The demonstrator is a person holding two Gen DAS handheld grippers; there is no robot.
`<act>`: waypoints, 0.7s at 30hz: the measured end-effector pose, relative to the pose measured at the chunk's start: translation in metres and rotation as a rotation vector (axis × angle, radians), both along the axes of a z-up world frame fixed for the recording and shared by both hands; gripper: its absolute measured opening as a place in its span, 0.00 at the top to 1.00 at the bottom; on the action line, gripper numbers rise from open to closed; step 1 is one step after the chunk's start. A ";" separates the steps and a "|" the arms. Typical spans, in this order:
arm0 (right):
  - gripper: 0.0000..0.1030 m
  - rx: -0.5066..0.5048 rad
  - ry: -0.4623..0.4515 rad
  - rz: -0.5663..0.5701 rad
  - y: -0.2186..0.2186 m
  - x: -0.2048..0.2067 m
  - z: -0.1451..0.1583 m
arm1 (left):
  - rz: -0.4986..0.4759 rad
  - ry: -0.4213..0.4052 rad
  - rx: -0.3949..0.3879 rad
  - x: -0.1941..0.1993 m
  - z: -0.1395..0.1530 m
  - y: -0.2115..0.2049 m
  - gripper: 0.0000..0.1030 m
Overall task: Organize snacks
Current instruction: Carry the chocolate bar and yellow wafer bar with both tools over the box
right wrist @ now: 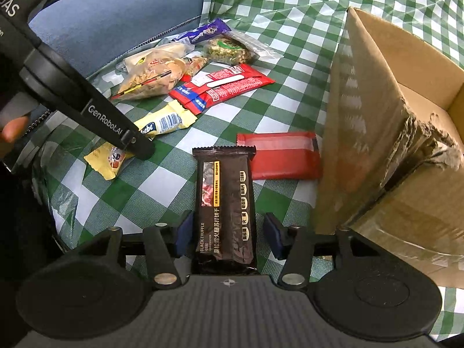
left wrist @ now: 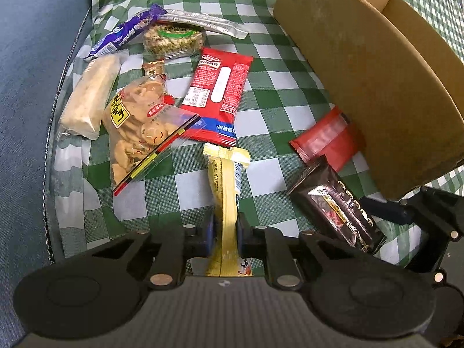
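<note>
Green-and-white checked cloth (left wrist: 162, 194) w/ loose snacks beside a brown cardboard box (left wrist: 374, 92), the landmark here.

Left gripper (left wrist: 225, 232): jaws nearly closed, pads pinching a yellow snack bar (left wrist: 227, 191) across its narrow middle. Bar's long axis runs straight away from the gripper, its far crimped end aimed at the snack pile. It sits well left of the box in the left wrist view. In the right wrist view its blue-and-white label reads "…ebe", partly hidden by the gripper.

Right gripper (right wrist: 229, 236): jaws about half open, straddling a dark brown packet (right wrist: 226, 203) that lies flat on the cloth. One pad is at its left edge; the other stands clear, so no grip. Packet's long axis runs along the fingers, far end pointing away; it's just left of the box's near corner. Print reads "BLACK TRUFFLE HAM" plus Chinese text.

A small red packet (right wrist: 282, 156) lies crosswise, touching the box wall. Farther from the box: a large red packet (left wrist: 219, 92) w/ nutrition table, a clear biscuit bag (left wrist: 139, 127), and a purple wrapper (left wrist: 127, 32). The other gripper's arm reads "GenRobot.AI".
</note>
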State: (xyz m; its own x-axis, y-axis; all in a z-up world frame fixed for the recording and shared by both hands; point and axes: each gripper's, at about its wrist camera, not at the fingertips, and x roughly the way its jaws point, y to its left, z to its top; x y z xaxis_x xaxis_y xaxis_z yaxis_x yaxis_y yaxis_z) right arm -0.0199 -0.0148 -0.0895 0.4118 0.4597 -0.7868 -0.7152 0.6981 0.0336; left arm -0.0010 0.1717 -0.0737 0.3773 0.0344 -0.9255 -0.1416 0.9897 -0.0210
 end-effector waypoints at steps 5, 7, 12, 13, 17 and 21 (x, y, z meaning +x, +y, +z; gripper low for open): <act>0.60 -0.002 -0.019 0.019 0.001 -0.003 0.002 | -0.010 -0.054 -0.005 -0.003 0.008 -0.002 0.92; 0.60 -0.002 -0.038 0.024 0.000 -0.006 0.005 | -0.026 -0.105 -0.022 -0.007 0.015 -0.003 0.92; 0.60 0.027 -0.095 0.031 -0.004 -0.013 0.020 | -0.028 -0.225 -0.052 -0.019 0.032 -0.004 0.92; 0.60 0.032 -0.107 0.034 -0.005 -0.016 0.023 | -0.022 -0.240 -0.054 -0.021 0.034 -0.004 0.92; 0.60 0.053 -0.161 0.049 -0.009 -0.026 0.036 | -0.005 -0.297 -0.063 -0.027 0.041 -0.001 0.92; 0.60 0.068 -0.209 0.035 -0.016 -0.034 0.047 | 0.017 -0.356 -0.073 -0.032 0.047 0.004 0.92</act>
State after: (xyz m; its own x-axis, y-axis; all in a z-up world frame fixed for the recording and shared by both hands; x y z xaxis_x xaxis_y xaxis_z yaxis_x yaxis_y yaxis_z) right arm -0.0537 -0.0303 -0.0426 0.5457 0.5255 -0.6527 -0.7352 0.6740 -0.0719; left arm -0.0335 0.1758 -0.0268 0.6765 -0.0180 -0.7363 -0.1292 0.9813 -0.1427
